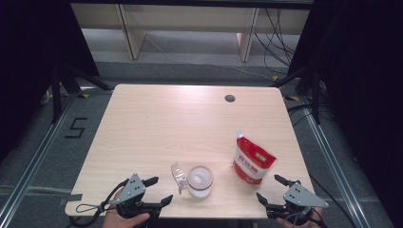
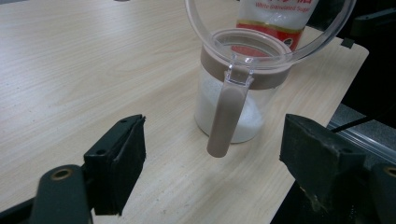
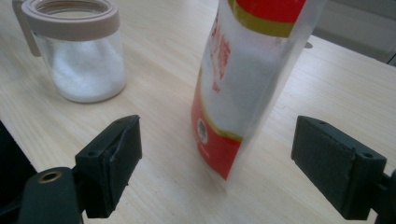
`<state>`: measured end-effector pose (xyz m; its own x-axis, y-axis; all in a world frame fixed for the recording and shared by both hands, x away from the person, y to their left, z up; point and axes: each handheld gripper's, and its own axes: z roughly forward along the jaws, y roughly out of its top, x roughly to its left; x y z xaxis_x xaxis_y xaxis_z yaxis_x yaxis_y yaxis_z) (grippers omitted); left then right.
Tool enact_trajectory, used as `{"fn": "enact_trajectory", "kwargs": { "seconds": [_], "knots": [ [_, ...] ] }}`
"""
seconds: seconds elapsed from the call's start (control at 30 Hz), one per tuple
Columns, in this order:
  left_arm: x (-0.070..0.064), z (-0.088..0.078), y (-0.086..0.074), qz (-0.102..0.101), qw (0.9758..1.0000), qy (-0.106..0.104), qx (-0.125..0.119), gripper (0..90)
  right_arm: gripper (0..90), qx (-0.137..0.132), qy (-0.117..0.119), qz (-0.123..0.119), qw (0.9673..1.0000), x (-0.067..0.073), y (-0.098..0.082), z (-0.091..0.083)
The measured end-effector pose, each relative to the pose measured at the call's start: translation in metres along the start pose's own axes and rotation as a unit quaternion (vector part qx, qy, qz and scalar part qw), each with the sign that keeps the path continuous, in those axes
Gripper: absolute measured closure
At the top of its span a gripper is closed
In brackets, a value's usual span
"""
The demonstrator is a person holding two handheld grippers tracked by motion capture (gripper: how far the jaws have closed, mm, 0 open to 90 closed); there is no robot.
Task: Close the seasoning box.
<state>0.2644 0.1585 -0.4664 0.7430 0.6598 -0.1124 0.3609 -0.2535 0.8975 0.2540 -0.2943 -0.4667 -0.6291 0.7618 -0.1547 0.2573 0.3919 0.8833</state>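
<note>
The sugar bag (image 1: 253, 162), soft, light and slippery (best pinched at its flat upper sides), stands upright, spout up, near the counter's (image 1: 157, 123) right front beside the open glass jar (image 1: 200, 181), with the right gripper (image 1: 272, 188) and left gripper (image 1: 158, 190) wide open, holding nothing.

Looks like a lab recording cell, not a home or kitchen. Light wood-grain table (image 1: 157, 123) with a cable grommet hole (image 1: 230, 98) sits on grey carpet, boxed in by black curtains (image 1: 33, 42) on both sides. Aluminium rails (image 1: 28, 166) run along the floor, with a "5" taped in black (image 1: 76, 128) beside one, probably a station number. Loose cables (image 1: 278, 33) trail behind near pale furniture legs (image 1: 128, 33).
</note>
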Motion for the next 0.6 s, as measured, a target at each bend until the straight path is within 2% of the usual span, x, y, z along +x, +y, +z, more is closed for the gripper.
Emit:
{"fn": "enact_trajectory", "kwargs": {
  "seconds": [0.07,0.1,0.13,0.2,0.23,0.27,0.43,0.47,0.57,0.6],
  "knots": [
    [-0.001,0.0,0.001,0.0,1.0,0.004,0.001,22.8,17.3,0.004,0.005,0.001,1.0,0.002,-0.001,-0.001],
    [0.0,-0.001,0.002,0.009,1.0,0.002,0.002,23.0,17.4,0.009,0.007,0.005,0.9999,0.004,-0.001,0.0],
    [0.0,0.0,0.003,0.004,1.0,0.001,0.001,23.1,17.5,0.006,0.003,-0.006,1.0,0.003,-0.002,-0.001],
    [-0.002,0.001,0.004,-0.004,1.0,-0.002,-0.006,23.7,17.6,0.013,-0.002,-0.005,0.9999,0.004,-0.002,-0.002],
    [-0.003,0.0,0.005,-0.002,1.0,-0.003,-0.004,23.9,17.6,0.011,-0.003,-0.008,0.9999,0.004,-0.003,-0.002],
    [-0.004,0.0,0.007,-0.001,1.0,-0.001,-0.002,24.5,17.6,0.013,-0.003,0.0,0.9999,0.005,-0.003,-0.003],
    [-0.006,0.002,0.012,-0.003,0.9999,-0.009,-0.002,30.2,18.3,0.018,0.001,-0.01,0.9998,0.005,-0.005,-0.003],
    [-0.008,0.003,0.012,-0.012,0.9998,-0.012,-0.006,31.3,18.4,0.022,-0.001,-0.008,0.9997,0.005,-0.006,-0.003],
    [-0.007,0.005,0.012,-0.013,0.9998,-0.015,-0.003,33.0,18.6,0.023,0.002,-0.01,0.9997,0.006,-0.006,-0.003],
    [-0.006,0.005,0.013,-0.002,0.9999,-0.014,-0.002,33.5,18.7,0.022,0.001,-0.014,0.9997,0.005,-0.006,-0.003]
  ]
}}
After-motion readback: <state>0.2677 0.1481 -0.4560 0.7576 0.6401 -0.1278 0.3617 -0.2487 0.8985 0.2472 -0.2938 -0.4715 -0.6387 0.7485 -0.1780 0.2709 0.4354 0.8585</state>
